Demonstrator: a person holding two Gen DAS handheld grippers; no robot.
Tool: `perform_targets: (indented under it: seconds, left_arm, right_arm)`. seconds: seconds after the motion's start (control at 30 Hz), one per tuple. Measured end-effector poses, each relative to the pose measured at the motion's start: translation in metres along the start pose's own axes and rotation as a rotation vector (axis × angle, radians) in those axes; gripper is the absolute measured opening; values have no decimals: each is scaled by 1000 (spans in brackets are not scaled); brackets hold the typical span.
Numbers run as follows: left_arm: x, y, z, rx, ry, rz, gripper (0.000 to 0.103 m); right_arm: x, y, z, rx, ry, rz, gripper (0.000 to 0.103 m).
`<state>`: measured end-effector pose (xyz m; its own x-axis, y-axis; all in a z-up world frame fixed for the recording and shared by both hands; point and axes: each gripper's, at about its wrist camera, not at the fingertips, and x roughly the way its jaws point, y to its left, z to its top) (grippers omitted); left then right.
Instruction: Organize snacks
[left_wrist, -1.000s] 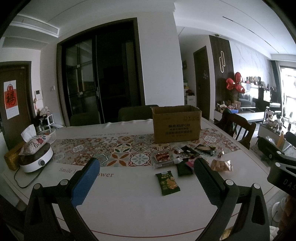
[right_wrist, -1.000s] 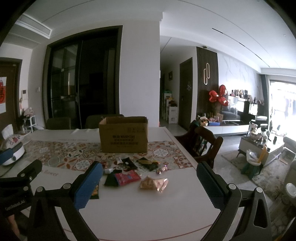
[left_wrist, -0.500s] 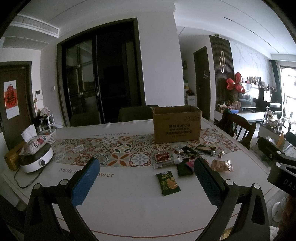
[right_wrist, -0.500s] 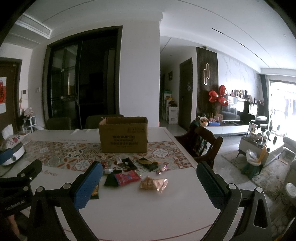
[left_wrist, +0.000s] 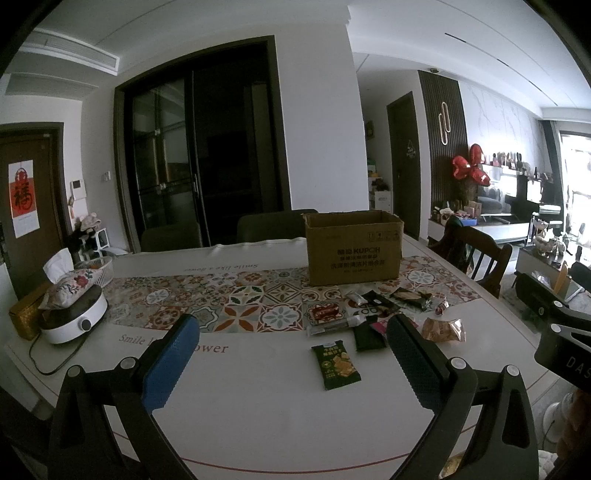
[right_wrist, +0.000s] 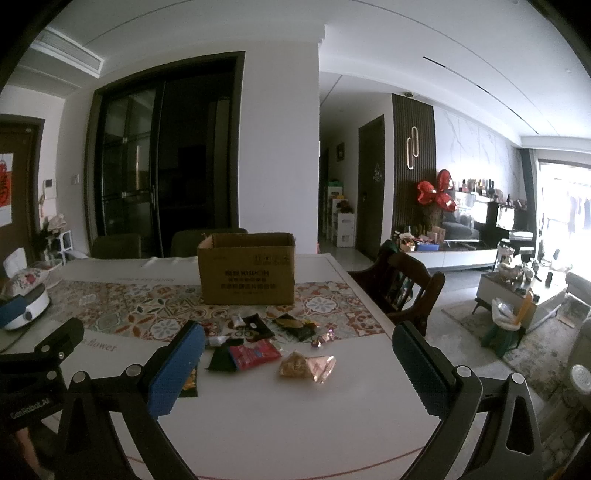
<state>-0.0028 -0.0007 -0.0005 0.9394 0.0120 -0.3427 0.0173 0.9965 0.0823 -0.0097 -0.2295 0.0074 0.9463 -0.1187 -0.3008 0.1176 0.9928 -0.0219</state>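
An open cardboard box stands on the patterned runner at the far side of the white table. In front of it lie several loose snack packets: a green packet, a red one, a gold crinkled one, and dark ones. My left gripper hovers open over the near table edge, the green packet between its fingers' lines but farther off. My right gripper is also open, well short of the gold packet. Neither holds anything.
A white round cooker with a floral tissue pouch sits at the table's left end. A wooden chair stands at the right side; dark chairs stand behind the table. The living room lies off to the right.
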Motion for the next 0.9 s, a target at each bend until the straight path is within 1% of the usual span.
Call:
perform_targets:
  seconds: [0.23,0.33,0.47,0.57,0.67,0.7,0.77,0.9]
  left_arm:
    - [0,0,0,0,2,0,103]
    - [3,2,-1,4,17,-2,103]
    - [13,6,-1,5,41,-2,103]
    - [26,6,-1,14,73,-7,103]
    - [40,0,-2,27,92,-4,103]
    - [49,-1,-2,34,111,-3,103]
    - [60,-4,-3,47,136,-8,103]
    - [79,-14,-4,75,175,-18,103]
  right_arm:
    - [0,0,0,0,0,0,103]
    - [1,0,0,0,4,1,103]
    - [12,-1,-5,3,34,6,103]
    - [22,0,-6,-4,65,19,103]
    - [38,3,-7,-19,103,39,103]
    - [48,4,-8,-25,126,43,103]
    - [57,3,-8,-25,148,42,103]
    - [87,-2,-12,-18,220,38,102]
